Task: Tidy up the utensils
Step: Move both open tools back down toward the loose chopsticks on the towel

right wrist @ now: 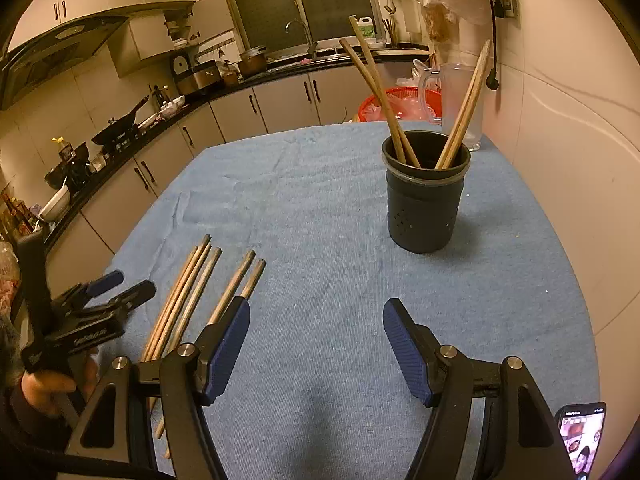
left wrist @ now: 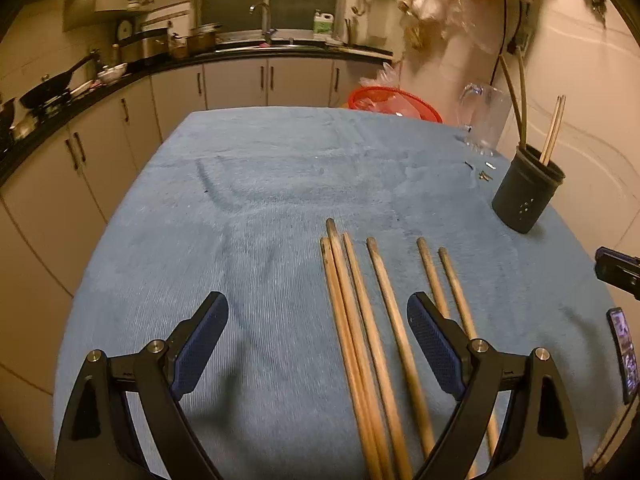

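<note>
So the left gripper (left wrist: 318,314) was spread wide with nothing between its ribbed blue pads (left wrist: 200,344), hanging over the blue towel-like cloth (left wrist: 260,184) on the table. The loose chopsticks (left wrist: 360,320) lay right there: six wooden sticks side by side on the cloth, running near to far, most of them between the two fingers toward the right one, and the last two passing under or past that right finger. They looked round, worn, a bit darkened at the far tips.

The right gripper (right wrist: 316,320) was open too, fairly wide, also empty, over bare cloth. From its camera the same chopsticks sat off to the left, just past its left finger. Farther out and slightly right stood the dark cylindrical holder (right wrist: 424,200), matte, with little holes in its side, upright, with four chopsticks (right wrist: 460,120) leaning in it, two to each side. A clear plastic jug (right wrist: 460,92) stood behind it, and a phone (right wrist: 584,436) lay at the near right edge.
</note>
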`<action>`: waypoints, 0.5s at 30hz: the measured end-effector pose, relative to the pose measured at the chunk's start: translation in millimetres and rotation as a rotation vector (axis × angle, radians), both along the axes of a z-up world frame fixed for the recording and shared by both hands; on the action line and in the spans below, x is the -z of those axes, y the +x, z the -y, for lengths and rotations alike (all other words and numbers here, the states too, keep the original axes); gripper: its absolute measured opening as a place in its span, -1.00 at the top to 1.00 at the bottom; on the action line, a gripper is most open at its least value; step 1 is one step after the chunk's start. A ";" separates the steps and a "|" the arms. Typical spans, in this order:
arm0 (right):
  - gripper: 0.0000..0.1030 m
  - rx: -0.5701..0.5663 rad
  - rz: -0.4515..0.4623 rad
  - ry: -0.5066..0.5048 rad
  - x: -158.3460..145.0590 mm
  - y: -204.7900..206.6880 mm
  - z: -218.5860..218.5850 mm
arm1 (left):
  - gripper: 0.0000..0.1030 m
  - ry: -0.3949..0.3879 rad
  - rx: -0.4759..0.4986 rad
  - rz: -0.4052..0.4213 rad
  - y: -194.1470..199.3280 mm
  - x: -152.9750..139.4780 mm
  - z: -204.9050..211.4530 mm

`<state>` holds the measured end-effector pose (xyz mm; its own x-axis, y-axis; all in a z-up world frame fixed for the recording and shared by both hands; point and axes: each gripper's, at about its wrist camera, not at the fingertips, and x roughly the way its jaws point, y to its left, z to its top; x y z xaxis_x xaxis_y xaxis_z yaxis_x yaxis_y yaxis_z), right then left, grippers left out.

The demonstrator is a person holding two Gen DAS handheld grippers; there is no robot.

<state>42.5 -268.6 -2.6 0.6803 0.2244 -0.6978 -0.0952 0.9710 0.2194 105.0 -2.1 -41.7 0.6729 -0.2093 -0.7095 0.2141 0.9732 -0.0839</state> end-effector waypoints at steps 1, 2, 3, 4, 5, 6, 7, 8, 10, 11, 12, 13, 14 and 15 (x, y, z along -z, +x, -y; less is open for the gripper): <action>-0.43 -0.001 -0.002 -0.002 0.2 0.2 -0.9 | -0.75 0.006 0.006 -0.012 7.5 2.5 -1.6; -0.43 -0.003 -0.003 -0.004 0.3 0.4 -2.1 | -0.75 0.010 0.006 -0.021 12.4 3.7 -1.8; -0.43 -0.004 -0.004 -0.006 0.9 0.3 -3.3 | -0.75 0.013 0.004 -0.033 18.2 5.8 -3.0; -0.43 -0.007 -0.006 -0.009 1.1 0.9 -4.9 | -0.75 0.012 0.001 -0.047 25.7 8.4 -4.7; -0.43 -0.009 -0.008 -0.012 1.6 1.9 -6.8 | -0.73 0.010 0.001 -0.055 29.5 9.5 -5.4; -0.43 -0.011 -0.010 -0.014 2.1 2.2 -8.1 | -0.72 0.008 0.001 -0.065 34.1 11.2 -5.7; -0.43 -0.014 -0.014 -0.018 3.0 3.6 -10.4 | -0.68 0.003 0.006 -0.075 38.9 13.2 -5.4; -0.43 -0.016 -0.017 -0.020 3.9 4.7 -12.4 | -0.61 0.004 0.013 -0.083 43.4 14.9 -4.6; -0.43 -0.023 -0.025 -0.028 6.4 7.6 -17.5 | -0.49 0.016 0.015 -0.102 50.8 20.2 -2.9; -0.43 -0.027 -0.030 -0.032 7.4 9.5 -20.1 | -0.45 0.013 0.012 -0.110 53.5 22.4 -3.2; -0.43 -0.030 -0.033 -0.035 8.6 10.5 -21.5 | -0.44 0.007 0.008 -0.122 56.3 24.7 -4.0; -0.37 -0.035 -0.039 -0.040 9.8 12.4 -24.1 | -0.42 0.003 -0.003 -0.128 58.4 26.8 -5.0; -0.31 -0.041 -0.045 -0.046 10.8 14.5 -26.7 | -0.41 0.004 -0.010 -0.123 59.1 27.6 -5.6; -0.17 -0.050 -0.053 -0.051 12.1 16.8 -29.1 | -0.40 0.009 -0.013 -0.119 59.6 28.2 -5.7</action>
